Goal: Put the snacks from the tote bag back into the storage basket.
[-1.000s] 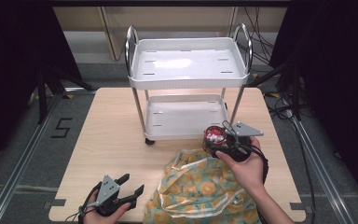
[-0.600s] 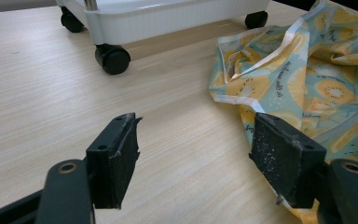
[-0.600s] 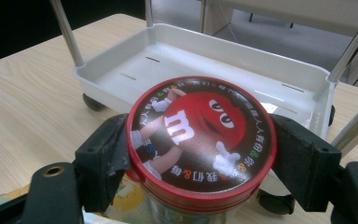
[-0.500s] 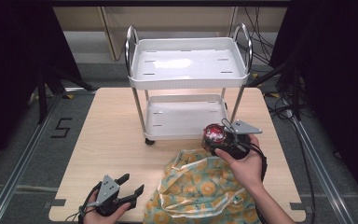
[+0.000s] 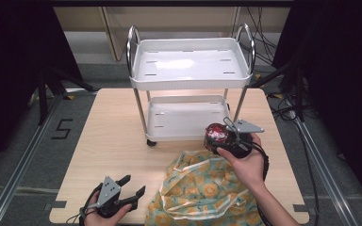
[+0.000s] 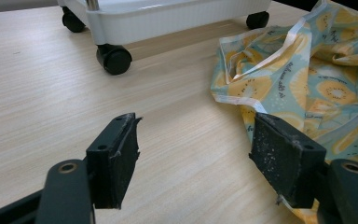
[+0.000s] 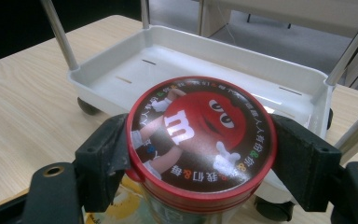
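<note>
Here, right tool (image 7: 200, 154) clamped on candy jar (image 7: 200, 135) beside cart (image 5: 188, 125) edge, left tool (image 6: 193, 158) apart.

The right gripper (image 7: 200, 154) has its two black jaws clamped on either side of a candy jar (image 7: 200, 135) with a red lid bearing a red cartoon figure. Just beyond it sits the white lower tray (image 7: 303, 74) of a wheeled cart on the pale wood worktop (image 7: 23, 98).
</note>
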Demonstrator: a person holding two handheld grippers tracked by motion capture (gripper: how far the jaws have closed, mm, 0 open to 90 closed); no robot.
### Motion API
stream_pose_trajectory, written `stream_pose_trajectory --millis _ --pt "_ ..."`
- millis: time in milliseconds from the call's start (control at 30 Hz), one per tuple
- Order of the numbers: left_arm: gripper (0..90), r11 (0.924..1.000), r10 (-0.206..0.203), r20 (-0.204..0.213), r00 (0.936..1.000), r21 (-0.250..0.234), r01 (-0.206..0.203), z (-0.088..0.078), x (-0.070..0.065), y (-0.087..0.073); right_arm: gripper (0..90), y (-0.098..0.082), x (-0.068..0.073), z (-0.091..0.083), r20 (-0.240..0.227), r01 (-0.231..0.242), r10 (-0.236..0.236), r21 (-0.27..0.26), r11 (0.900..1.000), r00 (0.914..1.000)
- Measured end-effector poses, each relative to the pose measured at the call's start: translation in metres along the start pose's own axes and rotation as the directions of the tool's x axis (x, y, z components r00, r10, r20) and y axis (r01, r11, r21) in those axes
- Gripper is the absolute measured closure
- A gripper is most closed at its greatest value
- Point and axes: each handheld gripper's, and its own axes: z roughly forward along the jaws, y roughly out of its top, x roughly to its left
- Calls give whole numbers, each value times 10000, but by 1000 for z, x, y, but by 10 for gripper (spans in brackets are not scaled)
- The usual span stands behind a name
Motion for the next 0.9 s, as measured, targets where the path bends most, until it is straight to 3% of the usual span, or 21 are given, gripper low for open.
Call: stream_pose_trajectory --millis 100,167,400,467,733,900 --pt "312 10000 -40 -41 10000 -11 40 0 -1 0 260 1 -2 0 138 231 -231 29 9997 9996" --pt "312 10000 -19 -38 10000 -15 19 0 -1 0 260 1 0 1 -12 -190 190 132 9997 9998" --pt "313 10000 13 -103 9999 -19 -13 0 -2 1 260 3 -2 2 18 -128 128 162 9998 9999" --pt "313 10000 31 -104 9999 -24 -31 0 -2 1 260 5 -5 3 146 249 -250 100 9996 9996" --pt "313 10000 75 -67 9999 -56 -75 1 -1 1 260 6 -5 7 -45 80 -80 66 9999 10000" --pt "313 9999 14 -71 10000 -115 -15 1 0 1 261 8 -10 9 164 236 -238 100 9997 9996"
